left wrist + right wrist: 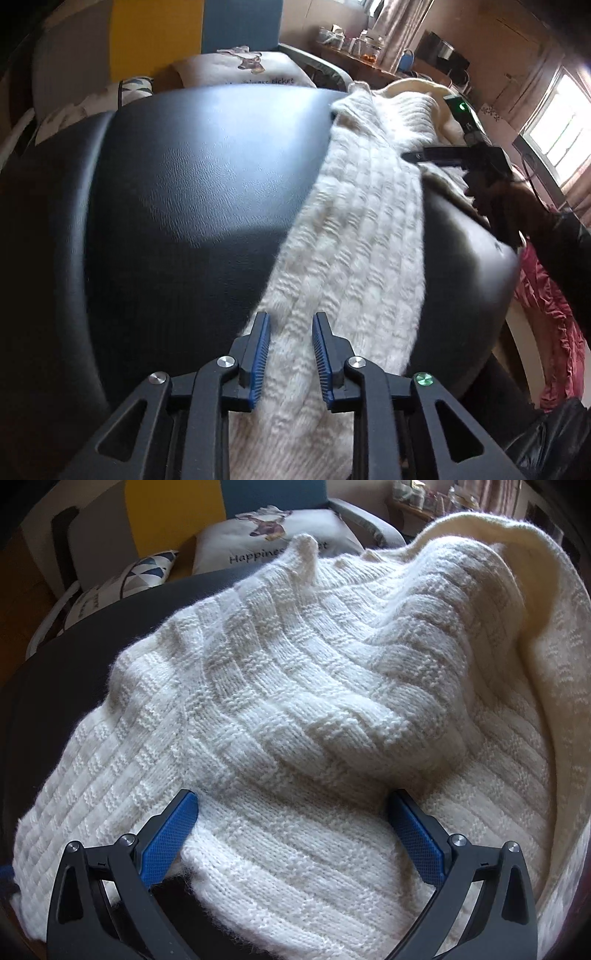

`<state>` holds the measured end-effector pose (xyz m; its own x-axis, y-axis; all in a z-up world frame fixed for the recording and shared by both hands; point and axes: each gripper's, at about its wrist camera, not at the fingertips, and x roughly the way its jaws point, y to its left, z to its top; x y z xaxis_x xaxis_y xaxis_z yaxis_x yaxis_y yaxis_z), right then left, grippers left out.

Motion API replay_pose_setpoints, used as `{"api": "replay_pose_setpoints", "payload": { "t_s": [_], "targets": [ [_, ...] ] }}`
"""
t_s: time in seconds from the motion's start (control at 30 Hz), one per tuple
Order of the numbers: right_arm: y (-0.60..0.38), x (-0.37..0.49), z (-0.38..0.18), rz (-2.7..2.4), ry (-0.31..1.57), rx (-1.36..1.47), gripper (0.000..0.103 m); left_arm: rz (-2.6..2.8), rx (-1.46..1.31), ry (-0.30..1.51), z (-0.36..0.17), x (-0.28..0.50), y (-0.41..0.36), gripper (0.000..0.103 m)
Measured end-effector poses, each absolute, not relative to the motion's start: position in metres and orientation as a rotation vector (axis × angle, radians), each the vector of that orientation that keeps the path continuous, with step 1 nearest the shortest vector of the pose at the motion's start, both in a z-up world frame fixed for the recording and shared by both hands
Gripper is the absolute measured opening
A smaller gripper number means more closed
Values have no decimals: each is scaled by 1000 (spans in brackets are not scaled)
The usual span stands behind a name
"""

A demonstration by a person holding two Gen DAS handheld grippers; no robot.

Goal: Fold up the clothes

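Lying across the black padded surface (192,177) is the white knitted sweater (295,701), and you are working it from two ends. Your left gripper (288,354) is straddling a long sleeve-like strip of the knit that is running diagonally from the near edge up toward the right; its blue-padded fingers (258,362) are standing slightly apart on either side of the wool, not clenched on it. Your right gripper (291,834) is sitting spread wide over the bunched body of the sweater, with the fabric lying between the blue pads (168,834) and nothing pinched. From the left wrist view, that right gripper (421,156) is showing at the far end of the strip, just at the edge of the knit, with a green light glowing on its housing.

Behind the padded surface, a pale cushion (273,539) is showing a printed animal figure and dark lettering: you are reading "Happines" before a peak of the sweater is covering the middle, then "t" at the end. In the left view the same cushion (236,70) is showing "ticket", the rest too blurred to make out. A second cushion (140,572) with blue triangles is leaning just beside it.
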<state>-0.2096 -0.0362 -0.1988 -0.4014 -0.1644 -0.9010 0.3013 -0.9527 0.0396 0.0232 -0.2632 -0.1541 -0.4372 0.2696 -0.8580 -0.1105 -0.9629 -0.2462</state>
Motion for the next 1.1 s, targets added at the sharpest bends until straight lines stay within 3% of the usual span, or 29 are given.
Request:
{"api": "replay_pose_setpoints", "payload": {
  "t_s": [0.13,0.17,0.27,0.57,0.8,1.03,1.1],
  "targets": [
    [-32,-207,-199,-2421,195,1488,103,2504,-1498,-204,-155,18,-260,30],
    [-33,-203,-199,-2424,198,1482,103,2529,-1491,-139,-155,17,-255,28],
    [-32,-201,-203,-2430,201,1475,103,2660,-1503,-88,-153,20,-247,6],
    [-47,-204,-199,-2428,209,1575,103,2984,-1547,-714,-153,34,-289,4],
    [-67,-194,-203,-2566,111,1532,103,3096,-1616,-894,-154,23,-318,4],
    [-48,-174,-183,-2428,52,1555,103,3089,-1465,-851,-128,36,-325,5],
    [-35,-167,-168,-2373,37,1507,103,3044,-1403,-850,-120,42,-328,9]
  ]
}}
